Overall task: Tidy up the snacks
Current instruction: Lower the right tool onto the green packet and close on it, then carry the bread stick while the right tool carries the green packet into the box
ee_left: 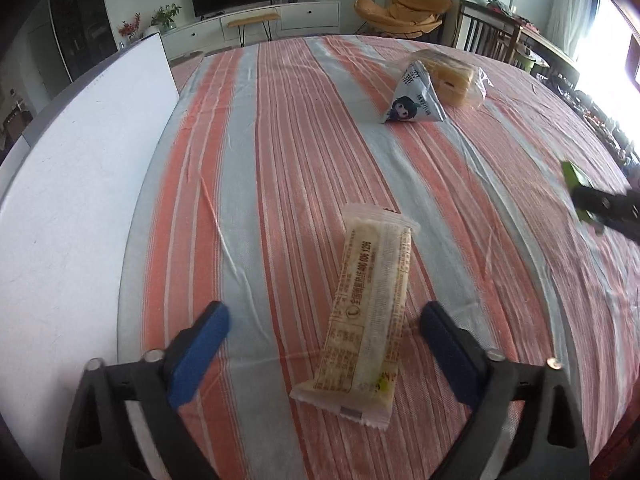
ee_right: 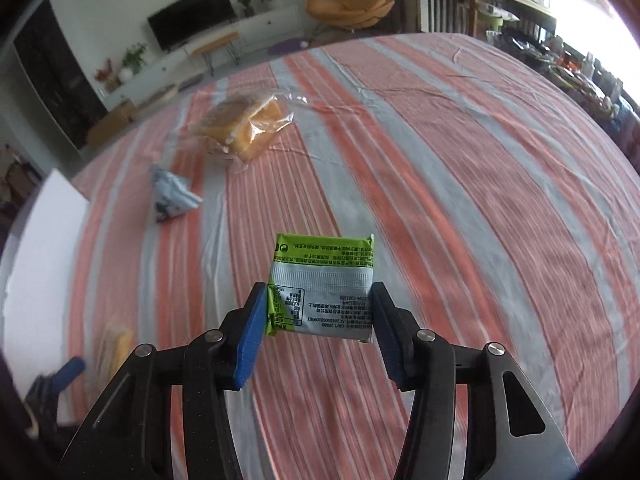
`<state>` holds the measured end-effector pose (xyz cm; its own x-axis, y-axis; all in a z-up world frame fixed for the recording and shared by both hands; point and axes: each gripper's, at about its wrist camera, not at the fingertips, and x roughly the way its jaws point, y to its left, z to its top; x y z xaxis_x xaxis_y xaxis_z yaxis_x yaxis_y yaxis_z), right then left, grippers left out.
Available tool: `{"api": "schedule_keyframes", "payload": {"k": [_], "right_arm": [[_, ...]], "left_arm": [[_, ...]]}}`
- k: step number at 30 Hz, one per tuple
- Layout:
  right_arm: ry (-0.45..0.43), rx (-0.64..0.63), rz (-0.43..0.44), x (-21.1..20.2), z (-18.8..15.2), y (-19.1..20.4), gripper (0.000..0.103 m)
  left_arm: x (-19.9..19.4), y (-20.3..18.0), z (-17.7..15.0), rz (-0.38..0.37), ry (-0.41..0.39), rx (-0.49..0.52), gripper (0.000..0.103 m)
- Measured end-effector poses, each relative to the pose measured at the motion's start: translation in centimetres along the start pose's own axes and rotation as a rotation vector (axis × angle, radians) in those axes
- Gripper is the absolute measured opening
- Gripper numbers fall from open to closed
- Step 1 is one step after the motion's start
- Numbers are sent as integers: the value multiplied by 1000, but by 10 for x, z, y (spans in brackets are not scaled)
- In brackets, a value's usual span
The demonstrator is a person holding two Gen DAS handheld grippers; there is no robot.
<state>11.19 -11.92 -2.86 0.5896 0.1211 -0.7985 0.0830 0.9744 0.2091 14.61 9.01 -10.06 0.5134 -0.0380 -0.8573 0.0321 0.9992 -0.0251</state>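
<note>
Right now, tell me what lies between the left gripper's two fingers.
The long clear-wrapped snack bar lies on the striped tablecloth between the left gripper's open fingers, touching neither blue pad. The left wrist view shows it.

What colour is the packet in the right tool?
Lime green with a silver-grey band, the packet shows best in the right wrist view.

Long snack bar wrapper (ee_left: 370, 316) between left claw (ee_left: 324, 320) pads: "400 006 1296" printed lengthwise; remaining small print unreadable
</note>
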Motion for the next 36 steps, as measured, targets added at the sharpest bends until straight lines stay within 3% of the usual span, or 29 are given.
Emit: {"api": "schedule_keyframes", "payload": {"k": [4, 5, 9, 14, 17, 19, 24, 28, 33, 36], "right_arm": [[-15, 54, 68, -17, -14, -12, 53], [-18, 54, 75, -20, -14, -12, 53], [-33, 36, 109, -35, -18, -10, 53], [-59, 6, 165, -63, -19, 4, 53], [-84, -38, 216, -84, -13, 29, 53], [-110, -83, 262, -102, -9, 54, 53], [-132, -182, 377, -138, -7, 122, 53], [-118, -296, 499, -162, -12, 192, 53], [-45, -413, 635, -164, -36, 278, 53], [-26, -497, 656, -157, -58, 316, 54]], "left_arm": [[-10, -8, -2, -10, -14, 34, 29], [-11, -8, -2, -3, -6, 33, 29], [-30, 4, -10, -116, -13, -73, 29], [-86, 15, -16, -253, -67, -148, 29], [-144, 26, -16, -342, -155, -174, 29], [-174, 36, -16, -360, -221, -179, 29], [-247, 90, -16, -327, -393, -255, 29], [-280, 148, -24, -194, -485, -333, 29], [-272, 228, -48, 31, -448, -492, 29], [-260, 266, -69, 143, -405, -573, 29]]}}
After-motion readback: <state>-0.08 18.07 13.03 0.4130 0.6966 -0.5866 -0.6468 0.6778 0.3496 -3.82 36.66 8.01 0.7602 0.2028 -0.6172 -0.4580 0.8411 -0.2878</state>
